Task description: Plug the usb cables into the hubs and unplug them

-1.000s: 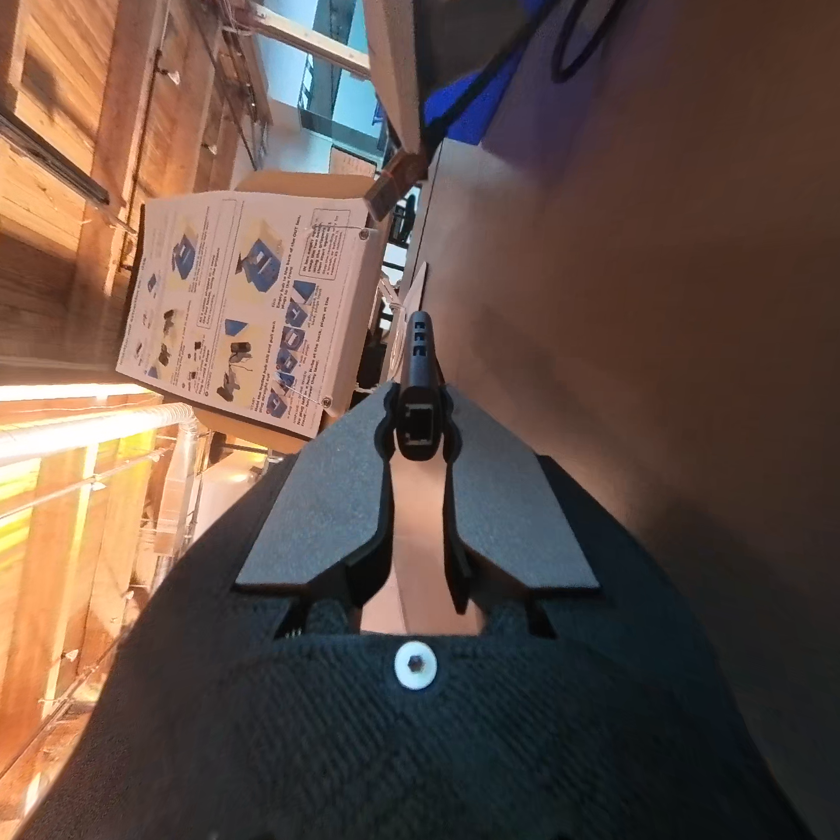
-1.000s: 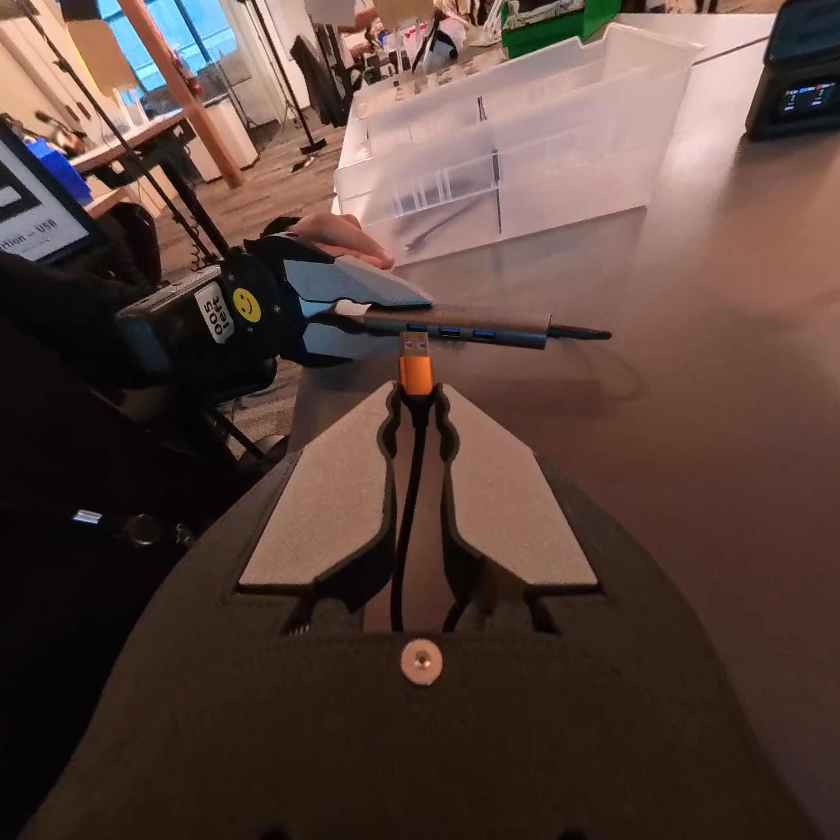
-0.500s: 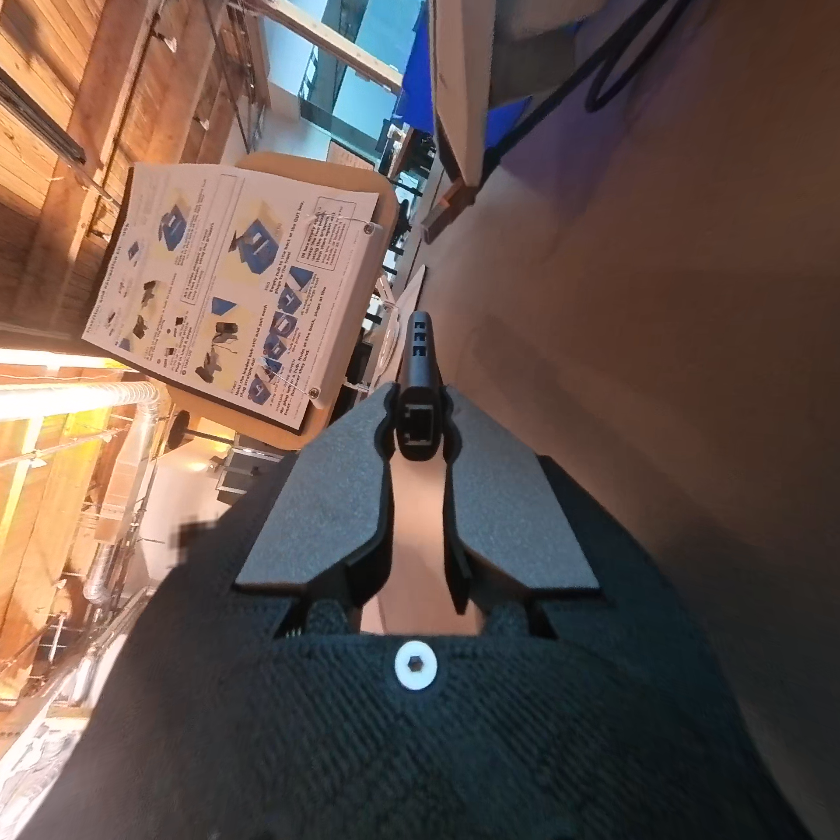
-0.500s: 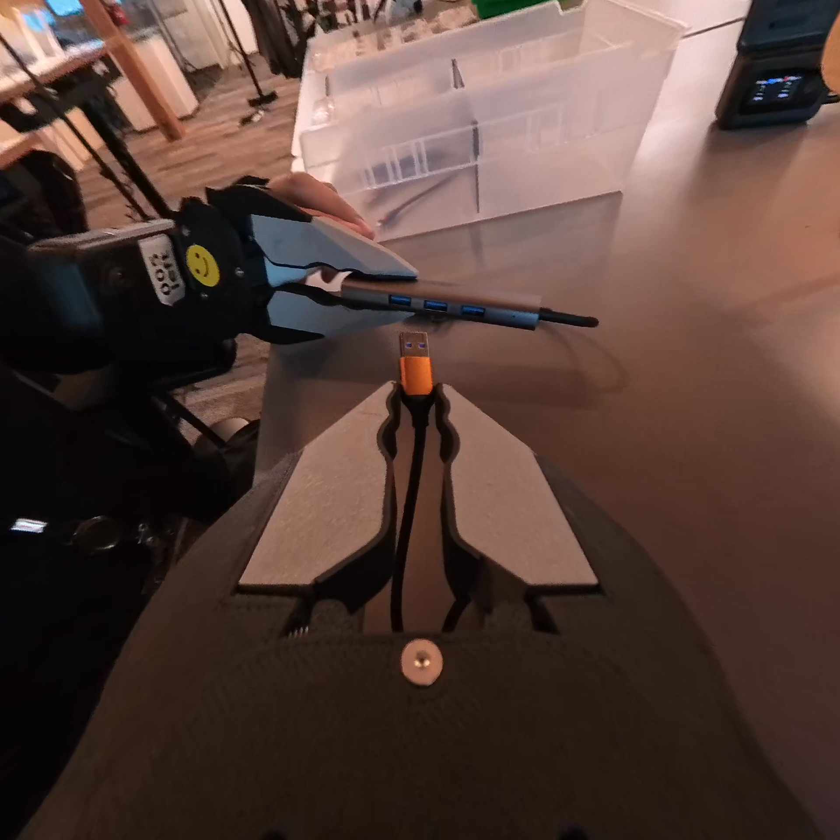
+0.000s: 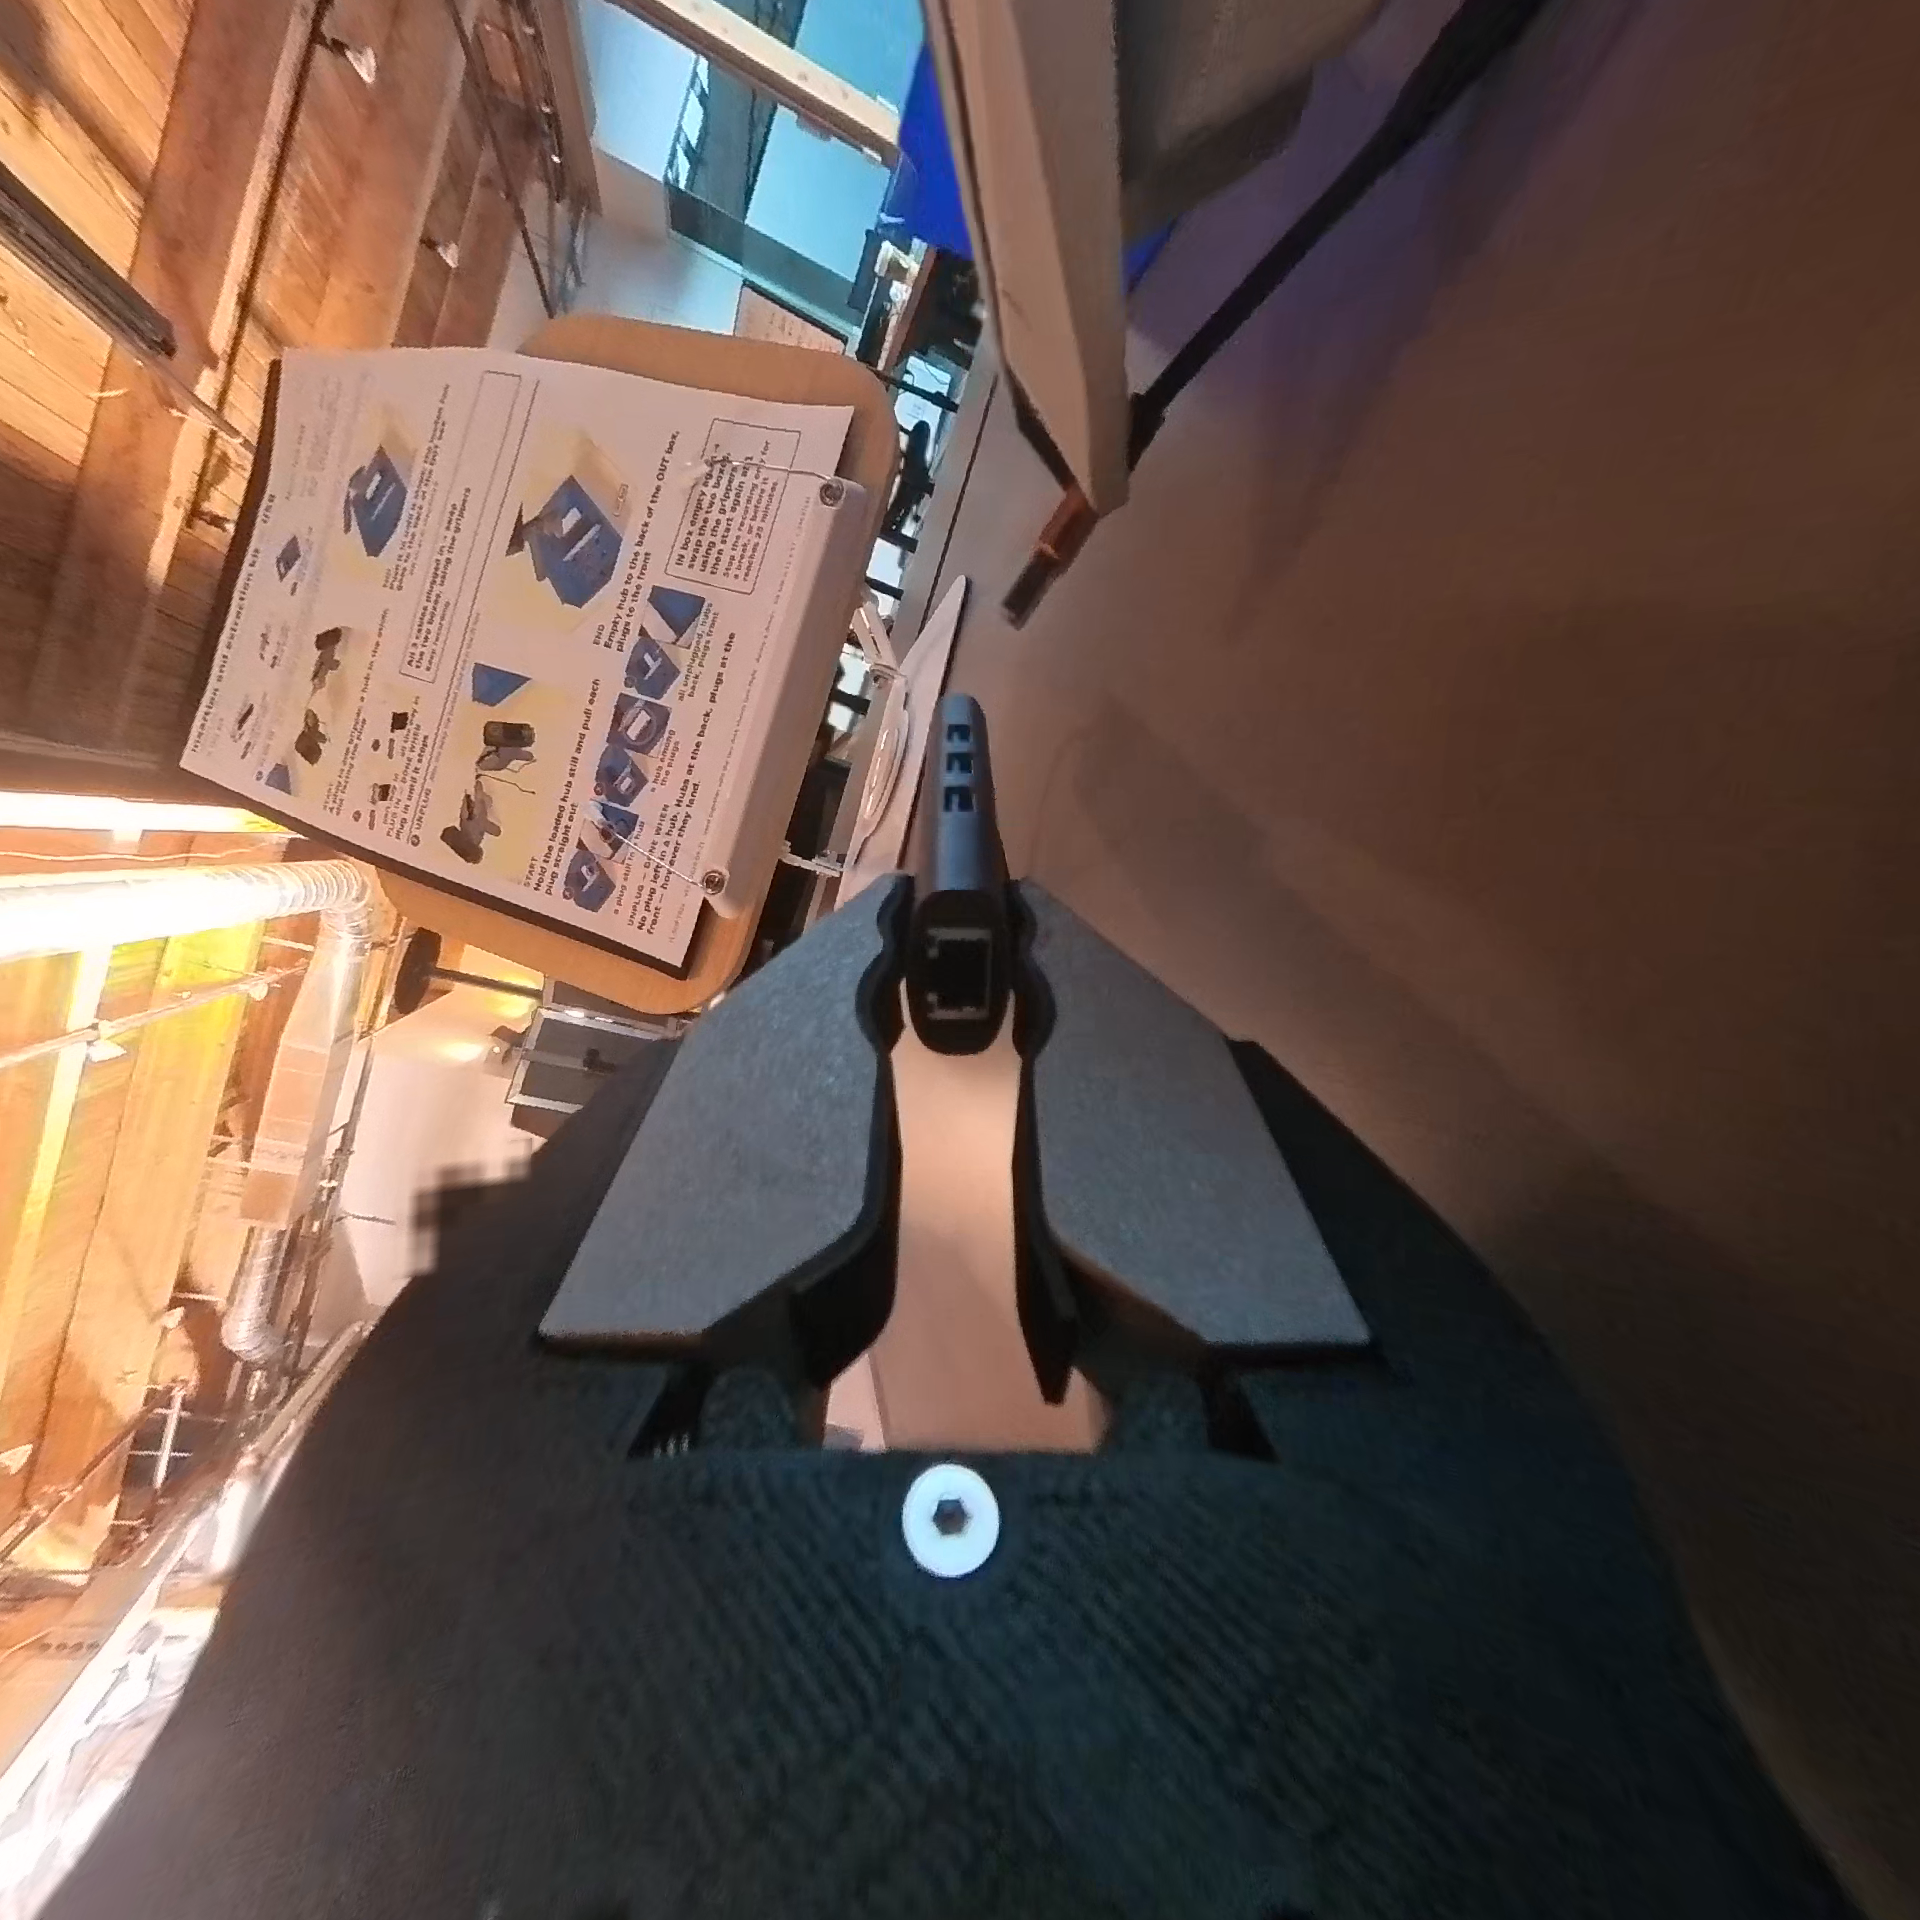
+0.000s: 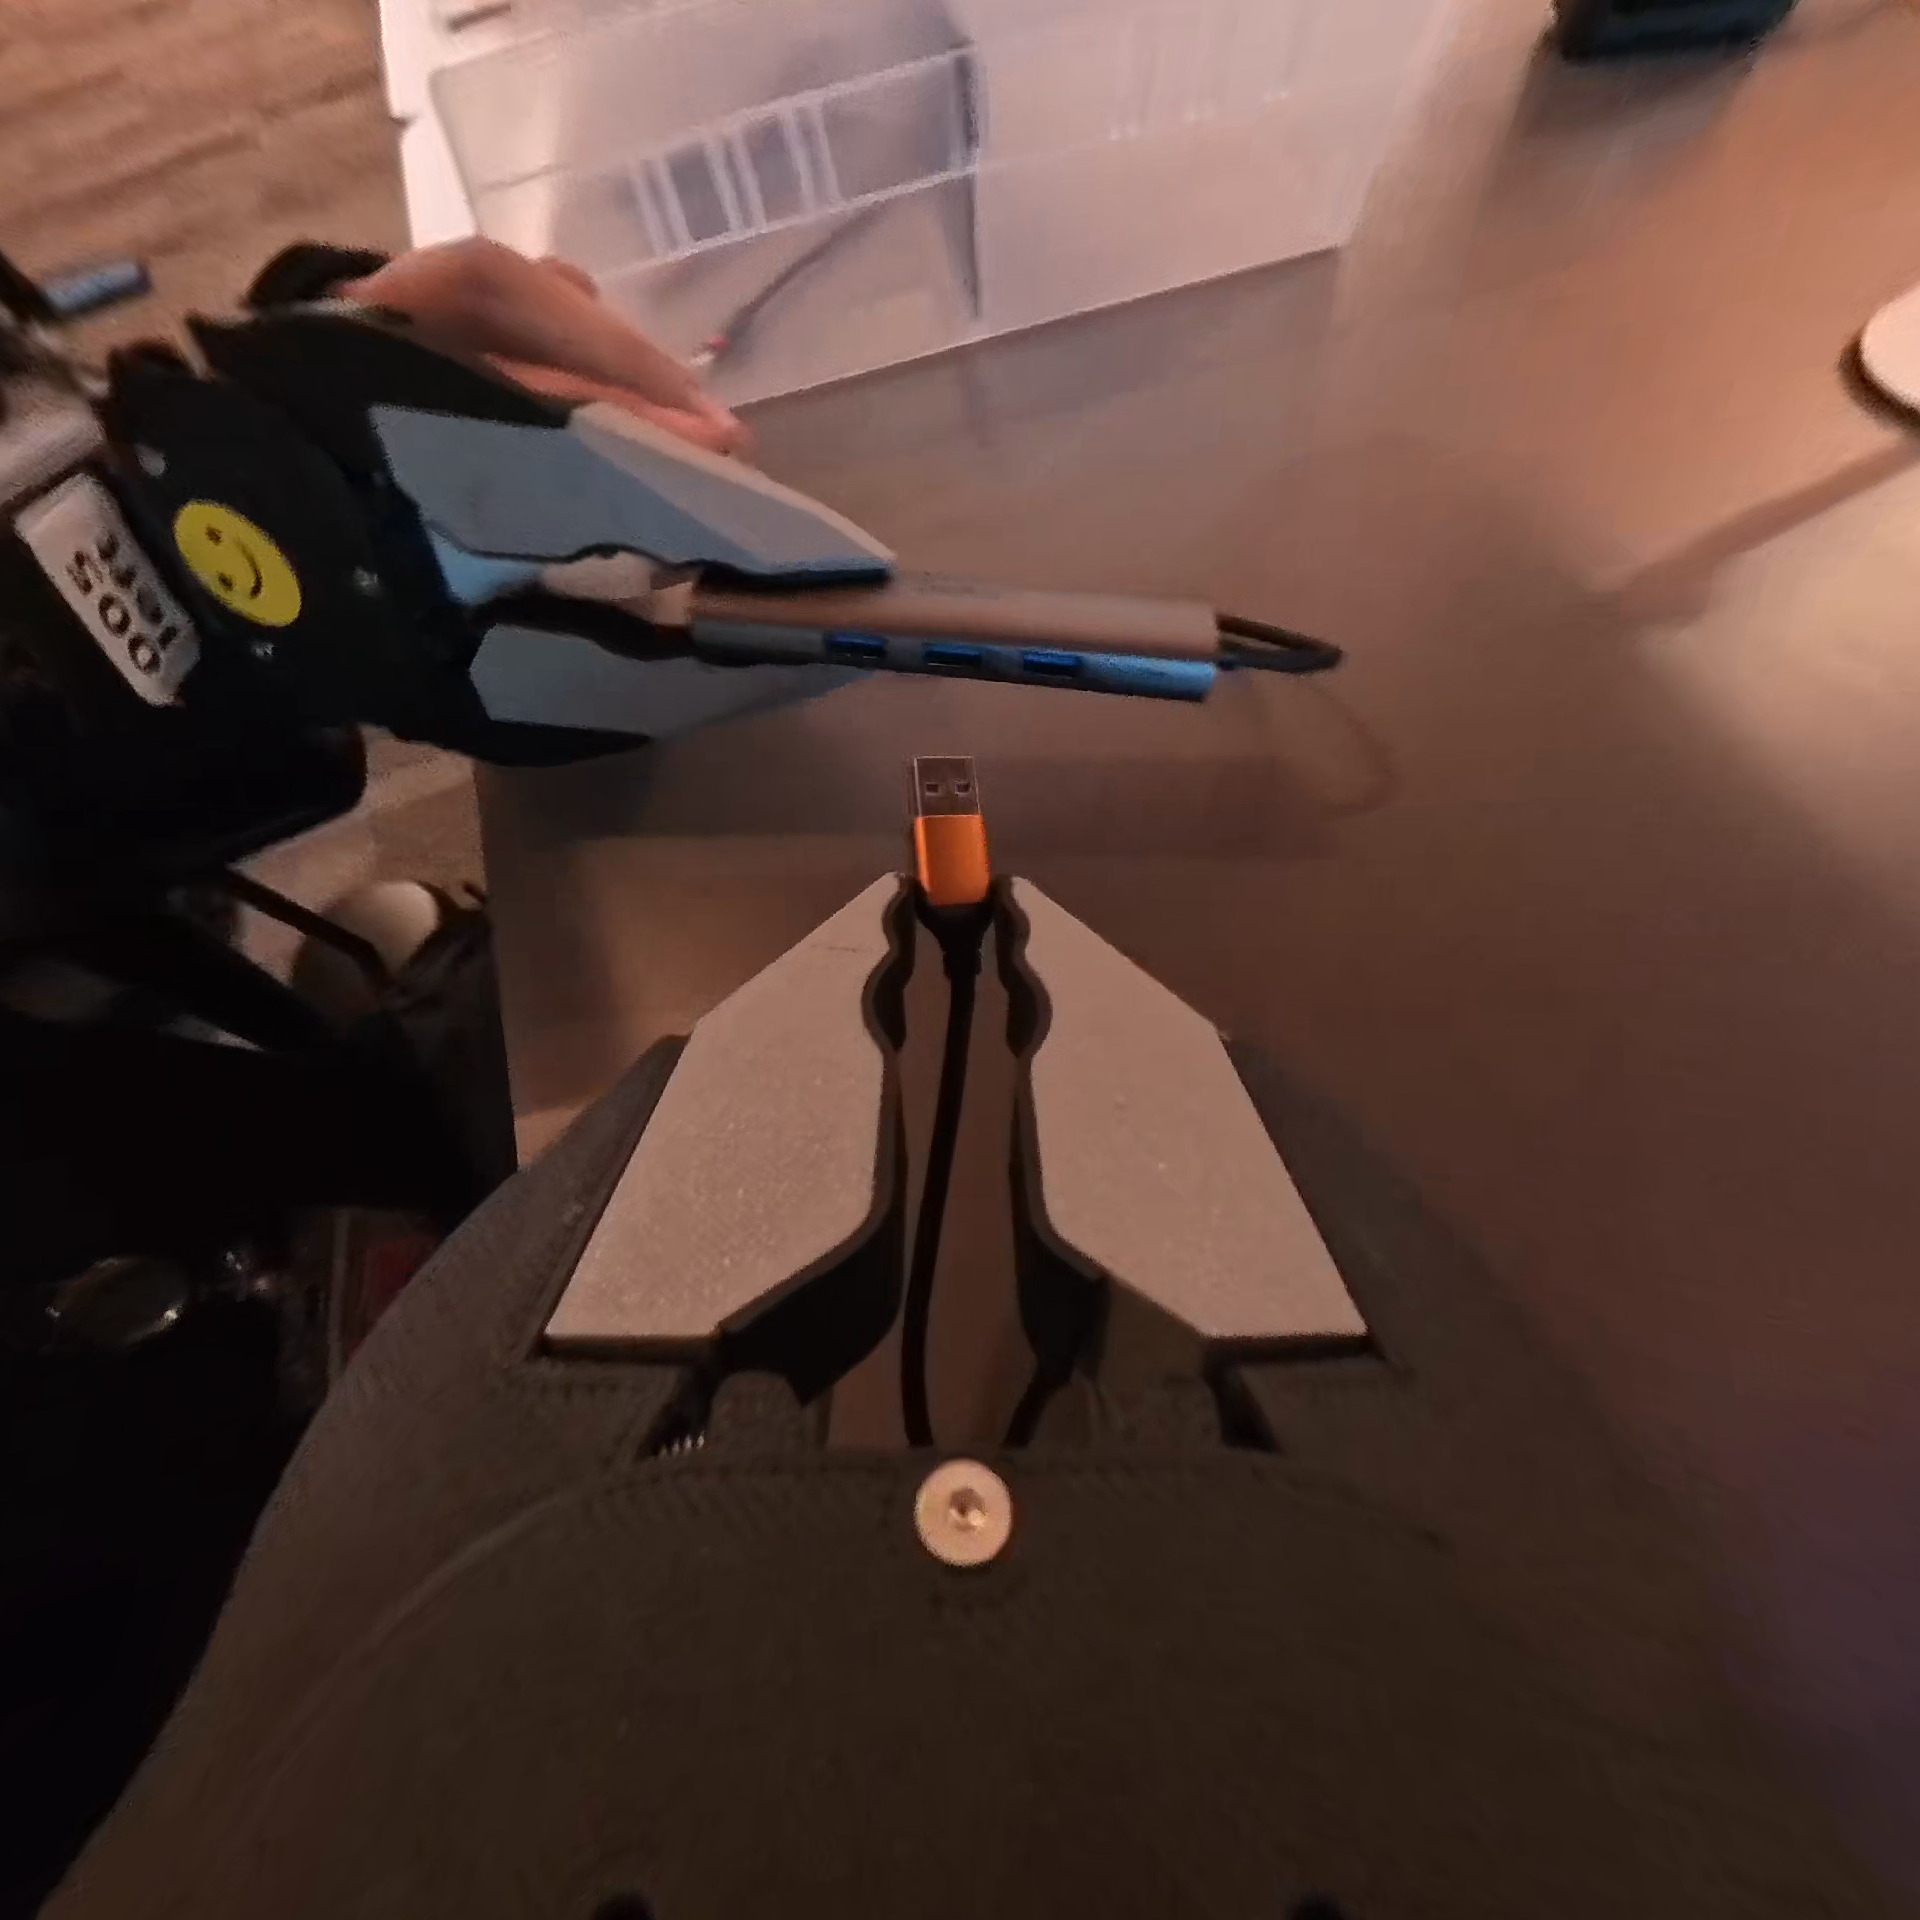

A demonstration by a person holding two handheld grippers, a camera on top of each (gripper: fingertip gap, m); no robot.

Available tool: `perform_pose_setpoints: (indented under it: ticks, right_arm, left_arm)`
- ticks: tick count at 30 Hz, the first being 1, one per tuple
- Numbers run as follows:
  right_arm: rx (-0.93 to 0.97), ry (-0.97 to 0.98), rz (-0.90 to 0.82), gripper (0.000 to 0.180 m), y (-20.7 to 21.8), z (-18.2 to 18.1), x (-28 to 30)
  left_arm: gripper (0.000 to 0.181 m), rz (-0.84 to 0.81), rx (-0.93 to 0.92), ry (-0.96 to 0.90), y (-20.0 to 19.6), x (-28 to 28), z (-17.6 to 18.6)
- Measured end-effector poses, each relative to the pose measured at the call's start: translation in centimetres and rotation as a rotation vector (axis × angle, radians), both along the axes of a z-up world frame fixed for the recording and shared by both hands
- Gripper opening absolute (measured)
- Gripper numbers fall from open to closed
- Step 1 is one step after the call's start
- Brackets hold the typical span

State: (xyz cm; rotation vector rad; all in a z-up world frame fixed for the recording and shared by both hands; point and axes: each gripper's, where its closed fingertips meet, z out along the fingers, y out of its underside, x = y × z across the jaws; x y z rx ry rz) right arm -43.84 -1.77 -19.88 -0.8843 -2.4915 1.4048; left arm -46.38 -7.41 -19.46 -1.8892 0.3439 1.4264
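Note:
My left gripper [image 5: 958, 914] is shut on the end of a slim grey USB hub [image 5: 961, 790], held above the table. In the right wrist view the same hub [image 6: 1018, 649] sticks out of the left gripper [image 6: 727, 613] to the right, with three blue ports facing me and a black lead at its far end. My right gripper [image 6: 951, 899] is shut on an orange USB plug [image 6: 948, 847]. Its metal tip points at the hub and stands a short gap in front of the ports. The plug's black cable runs back between my fingers.
A clear plastic bin [image 6: 935, 177] with dividers stands on the table [image 6: 1558, 935] behind the hub. A round pale thing [image 6: 1891, 353] lies at the right edge. A printed instruction sheet on a board [image 5: 520, 644] stands beyond the table in the left wrist view. About 7 cm separates my left fingertips from my right.
The orange plug was in a hub port one second ago. It has come out and my right gripper has drawn back from the hub. The left gripper keeps its hold on the hub.

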Motion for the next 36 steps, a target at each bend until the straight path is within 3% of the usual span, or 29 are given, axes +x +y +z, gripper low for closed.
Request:
perform_pose_setpoints:
  ticks: [5,11,23,24,29,32,36]
  right_arm:
    - [0.134,0.002,-0.022,0.013,1.2,-2.6,-0.4]
    - [0.373,0.112,-0.043,0.029,2.8,-3.7,0.1]
    - [0.725,0.135,-0.186,0.03,11.0,-4.0,7.0]
    - [0.74,0.133,-0.197,0.024,11.3,-4.1,7.0]
    - [0.659,0.044,-0.264,0.034,12.4,-2.9,8.5]
    - [0.669,-0.038,-0.307,0.036,13.3,-4.2,9.5]
    - [0.765,0.103,-0.306,0.015,13.1,-4.5,8.8]
  left_arm:
    - [0.014,0.014,-0.035,0.017,0.0,-0.1,-0.5]
    - [0.014,0.016,-0.017,-0.004,-0.1,-0.2,-0.4]
    - [0.014,0.008,-0.019,-0.005,-0.1,-0.1,-0.4]
    - [0.014,0.01,-0.02,-0.003,-0.1,-0.1,-0.4]
    - [0.014,0.018,-0.016,-0.004,-0.3,-0.1,-0.4]
    - [0.014,0.016,-0.02,-0.008,-0.2,-0.1,-0.5]
    - [0.014,0.015,-0.016,-0.009,-0.3,-0.1,-0.4]
